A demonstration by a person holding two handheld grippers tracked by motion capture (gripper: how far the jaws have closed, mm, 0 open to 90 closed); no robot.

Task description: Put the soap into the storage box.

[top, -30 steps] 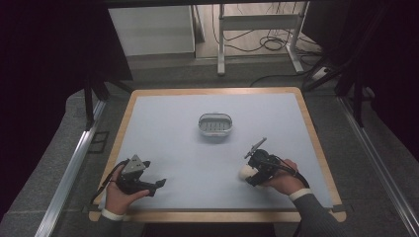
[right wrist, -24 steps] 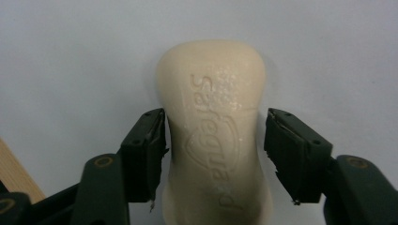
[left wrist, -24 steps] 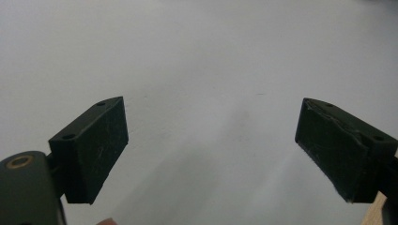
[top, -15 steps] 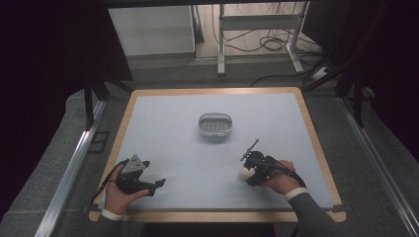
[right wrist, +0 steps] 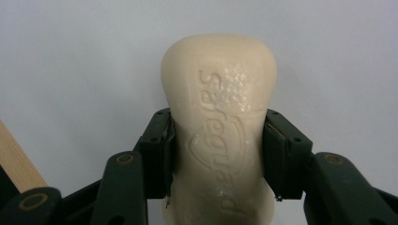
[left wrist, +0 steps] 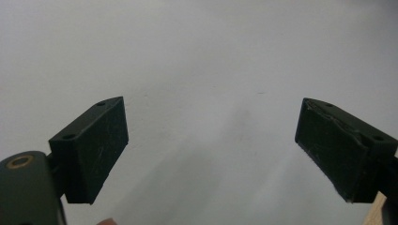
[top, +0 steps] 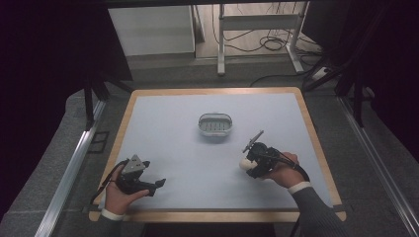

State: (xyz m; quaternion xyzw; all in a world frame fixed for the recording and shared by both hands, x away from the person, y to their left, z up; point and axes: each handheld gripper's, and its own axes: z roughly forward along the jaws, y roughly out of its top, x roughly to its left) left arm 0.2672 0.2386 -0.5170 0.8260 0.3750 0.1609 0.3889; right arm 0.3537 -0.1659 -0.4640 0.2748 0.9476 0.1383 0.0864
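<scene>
the right gripper (top: 248,165) clamps a cream bar of soap (right wrist: 219,126), near the soap dish (top: 215,124) at the table's (top: 163,123) middle and toward the person. the left gripper (top: 157,184), jaws spread and holding nothing, sits well apart from the dish.

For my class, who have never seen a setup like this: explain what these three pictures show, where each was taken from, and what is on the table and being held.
A person sits at a table holding a hand-operated claw in each hand. One picture looks down from above; the other two come from small cameras riding on the claws. The left claw is open over bare table. The right claw is shut on a cream bar of soap with raised lettering. Farther across the table stands a small metal dish, apart from both claws.
</scene>
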